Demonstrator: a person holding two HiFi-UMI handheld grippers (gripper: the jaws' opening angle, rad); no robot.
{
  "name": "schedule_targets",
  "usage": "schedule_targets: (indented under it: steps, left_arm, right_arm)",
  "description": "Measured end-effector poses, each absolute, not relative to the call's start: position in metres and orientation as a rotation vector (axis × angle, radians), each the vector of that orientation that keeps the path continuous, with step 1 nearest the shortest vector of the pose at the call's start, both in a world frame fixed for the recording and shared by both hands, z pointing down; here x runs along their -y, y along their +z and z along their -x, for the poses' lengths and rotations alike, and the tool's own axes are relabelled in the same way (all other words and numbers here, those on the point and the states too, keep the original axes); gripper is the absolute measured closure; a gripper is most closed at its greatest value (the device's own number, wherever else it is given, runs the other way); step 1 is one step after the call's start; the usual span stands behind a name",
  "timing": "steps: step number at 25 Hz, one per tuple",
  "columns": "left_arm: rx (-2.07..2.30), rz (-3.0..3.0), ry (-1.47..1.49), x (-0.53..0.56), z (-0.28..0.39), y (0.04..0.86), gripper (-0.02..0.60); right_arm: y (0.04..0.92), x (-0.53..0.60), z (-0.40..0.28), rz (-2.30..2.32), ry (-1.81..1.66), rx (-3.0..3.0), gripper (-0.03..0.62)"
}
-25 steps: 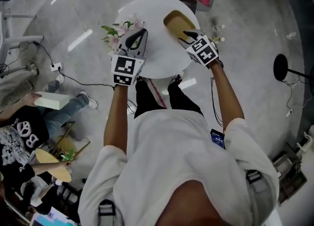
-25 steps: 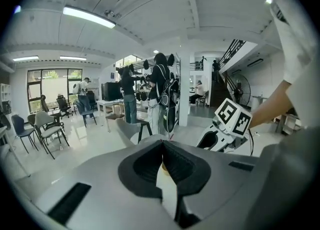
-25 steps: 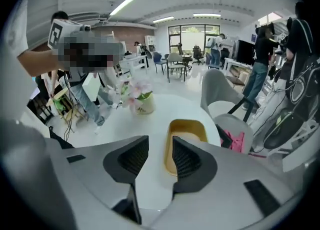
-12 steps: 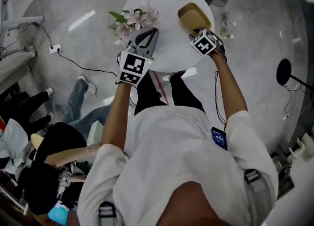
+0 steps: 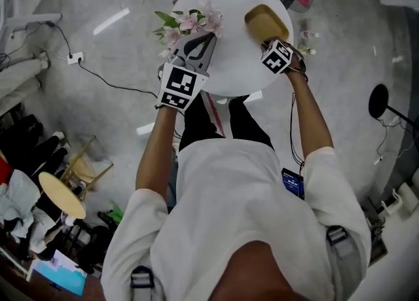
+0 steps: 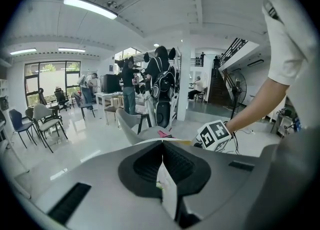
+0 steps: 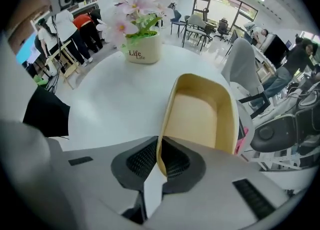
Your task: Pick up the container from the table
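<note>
- Head view: round white desk (image 5: 226, 74) at the top of the frame, with the yellow container (image 5: 265, 19) at its upper right edge and a flower pot (image 5: 186, 21) at its upper left.
- Container looks to be sitting flat on the desk, open side up and nothing visible inside; it is well apart from the flower pot.
- Progress: reach done and grasp going on; the lift is not yet done, since the container appears to rest on the desk.
- Left to do, as I judge it: finish the squeeze, then raise the container clear of the desk.
- Right gripper (image 7: 160, 154): points steeply down at the near end of the container. Jaws are nearly together and closing, with the thin near wall of the container between them. One pad is inside the rim and one outside, and both look pressed on the wall.
- Grip is on the rim only, at one end, so the container may tilt when it comes up.
- Left gripper (image 6: 162, 146): jaws together at the tips with nothing between them. It hovers over the left part of the desk, just beside the flower pot in the head view, and touches nothing that I can see.
- Left gripper has no part in the grasp.
</note>
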State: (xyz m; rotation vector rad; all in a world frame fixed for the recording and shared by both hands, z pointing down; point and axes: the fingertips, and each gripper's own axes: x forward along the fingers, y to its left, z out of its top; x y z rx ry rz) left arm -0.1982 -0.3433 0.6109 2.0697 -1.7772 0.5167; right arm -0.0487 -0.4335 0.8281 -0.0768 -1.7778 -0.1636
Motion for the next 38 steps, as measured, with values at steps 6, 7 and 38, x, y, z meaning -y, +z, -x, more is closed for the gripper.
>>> schedule_targets:
  steps: [6,7,38]
  left_arm:
    - [1.781,-2.143,0.493,0.356,0.192,0.577,0.565]
    - [1.783,-2.158,0.490,0.359,0.190,0.570,0.565]
    - [1.936,-2.685,0.274,0.409,0.155,0.332,0.565]
  right_arm:
    - [0.787,0.442,0.044,-0.002,-0.131,1.850,0.572]
    - [0.776,0.445,0.043,-0.026,-0.127,1.867,0.572]
    - [0.346,0.468,0.008,-0.880,-0.351,2.624,0.574]
